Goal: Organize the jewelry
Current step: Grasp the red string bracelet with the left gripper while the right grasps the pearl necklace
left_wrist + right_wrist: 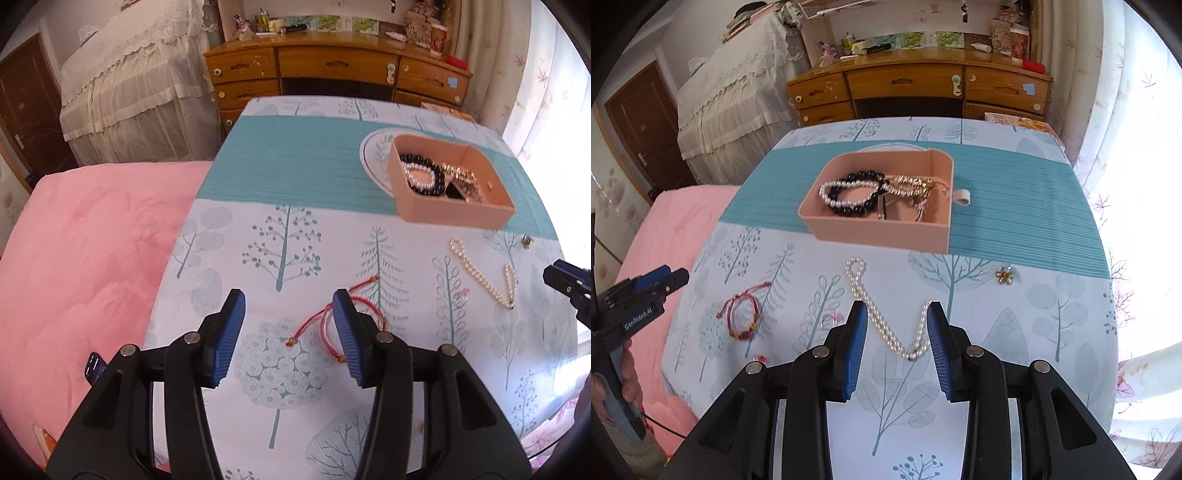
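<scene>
A pink box [879, 230] [443, 212] on the teal band holds a black bead bracelet [849, 210], a pearl bracelet [831, 199] and gold pieces [908, 184]. A pearl necklace [882, 325] [476, 273] lies on the cloth, its lower bend between the fingers of my open right gripper [897, 314]. A red cord bracelet [369, 314] [742, 317] lies partly behind the right finger of my open left gripper [288, 306]. A small gold flower piece [1004, 277] [527, 240] lies right of the necklace. A small ring with a pink bit [829, 317] [461, 294] lies between bracelet and necklace.
The tree-print cloth [280, 258] covers a table beside a pink bed [85, 266]. A white plate [373, 155] sits under the box. A wooden dresser [916, 88] stands behind. A grey tab [962, 197] lies right of the box.
</scene>
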### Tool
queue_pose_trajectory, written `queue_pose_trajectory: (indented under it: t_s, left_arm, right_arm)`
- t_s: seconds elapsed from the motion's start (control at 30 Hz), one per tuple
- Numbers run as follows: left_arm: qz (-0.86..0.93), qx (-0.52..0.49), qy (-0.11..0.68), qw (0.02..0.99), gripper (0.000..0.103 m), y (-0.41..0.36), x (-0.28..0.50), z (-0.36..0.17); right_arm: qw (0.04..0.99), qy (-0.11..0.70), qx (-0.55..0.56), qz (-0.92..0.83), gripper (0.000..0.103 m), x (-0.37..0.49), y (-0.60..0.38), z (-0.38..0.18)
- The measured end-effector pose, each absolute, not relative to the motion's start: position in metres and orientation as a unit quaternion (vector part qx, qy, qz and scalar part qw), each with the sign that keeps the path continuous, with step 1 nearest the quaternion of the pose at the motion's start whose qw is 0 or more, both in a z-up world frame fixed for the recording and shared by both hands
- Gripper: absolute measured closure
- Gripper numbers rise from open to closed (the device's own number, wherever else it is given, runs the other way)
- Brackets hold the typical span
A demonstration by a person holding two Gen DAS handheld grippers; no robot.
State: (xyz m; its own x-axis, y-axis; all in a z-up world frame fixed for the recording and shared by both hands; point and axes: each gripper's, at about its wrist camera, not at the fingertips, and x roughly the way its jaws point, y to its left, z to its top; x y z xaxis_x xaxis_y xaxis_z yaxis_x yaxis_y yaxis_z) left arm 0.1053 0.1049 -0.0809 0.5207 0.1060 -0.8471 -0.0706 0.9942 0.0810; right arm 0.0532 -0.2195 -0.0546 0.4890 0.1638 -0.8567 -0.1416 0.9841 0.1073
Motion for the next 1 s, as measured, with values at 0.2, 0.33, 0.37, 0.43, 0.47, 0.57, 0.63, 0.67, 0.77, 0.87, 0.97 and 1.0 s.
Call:
queue_pose_trajectory:
  t_s: [0.2,0.33,0.37,0.43,0.47,0.57,0.63,0.67,0.77,0.87,0.97,1.0]
  left_arm:
    - [0.039,0.003,0.542,0.84,0.057,0.107,0.11,-0.122]
    - [0.027,-0.024,0.571,0.82,0.057,0.107,0.115,-0.145]
    - [0.025,-0.031,0.576,0.817,0.057,0.107,0.117,-0.149]
    - [0.024,-0.044,0.584,0.811,0.057,0.108,0.12,-0.156]
    - [0.023,-0.048,0.586,0.809,0.057,0.108,0.121,-0.158]
    - [0.018,-0.064,0.595,0.801,0.057,0.109,0.125,-0.164]
    - [0.022,-0.068,0.594,0.801,0.057,0.109,0.128,-0.165]
    - [0.023,-0.068,0.595,0.8,0.057,0.11,0.129,-0.165]
    - [0.028,-0.071,0.598,0.798,0.057,0.11,0.133,-0.167]
    - [0.033,-0.067,0.603,0.794,0.057,0.109,0.141,-0.165]
    - [0.037,-0.06,0.613,0.787,0.057,0.106,0.146,-0.166]
    - [0.038,-0.057,0.615,0.785,0.057,0.105,0.148,-0.166]
  right_arm:
    - [0.851,0.515,-0.005,0.104,0.069,0.062,-0.208,-0.076]
    - [0.842,0.527,-0.014,0.116,0.069,0.076,-0.197,-0.092]
    - [0.839,0.531,-0.017,0.12,0.069,0.082,-0.194,-0.097]
    - [0.833,0.537,-0.025,0.129,0.069,0.093,-0.185,-0.103]
    - [0.831,0.54,-0.028,0.132,0.069,0.1,-0.181,-0.107]
    - [0.824,0.547,-0.034,0.142,0.069,0.12,-0.167,-0.115]
    - [0.816,0.558,-0.032,0.148,0.069,0.135,-0.158,-0.124]
    - [0.811,0.564,-0.031,0.151,0.069,0.142,-0.155,-0.128]
    - [0.803,0.574,-0.037,0.157,0.069,0.158,-0.146,-0.138]
    - [0.796,0.582,-0.055,0.154,0.069,0.168,-0.137,-0.146]
    - [0.796,0.578,-0.09,0.152,0.072,0.17,-0.125,-0.148]
    - [0.795,0.578,-0.112,0.148,0.073,0.171,-0.12,-0.149]
